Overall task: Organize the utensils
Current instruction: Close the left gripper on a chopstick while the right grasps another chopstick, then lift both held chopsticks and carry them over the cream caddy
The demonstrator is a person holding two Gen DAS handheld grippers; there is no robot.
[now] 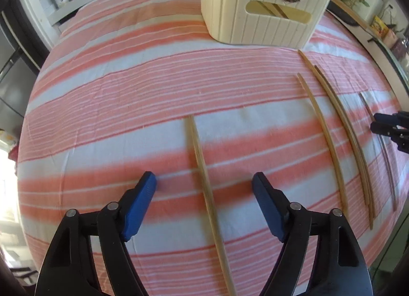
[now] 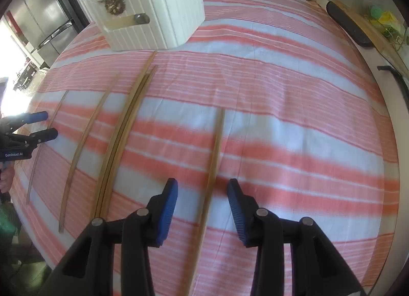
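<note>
The left gripper (image 1: 204, 191) stands wide open with nothing in its grasp, blue pads straddling a thin, pale wooden chopstick (image 1: 204, 181) that lies on the pink-and-white striped cloth (image 1: 127, 96) and runs toward 12 o'clock. The right gripper (image 2: 202, 193) is likewise open and empty, a second wooden chopstick (image 2: 214, 158) lying between its fingers. More chopsticks (image 2: 120, 137) lie at its 10 o'clock. A cream ribbed holder (image 1: 255, 14) stands on the cloth at the left gripper's 1 o'clock.
</note>
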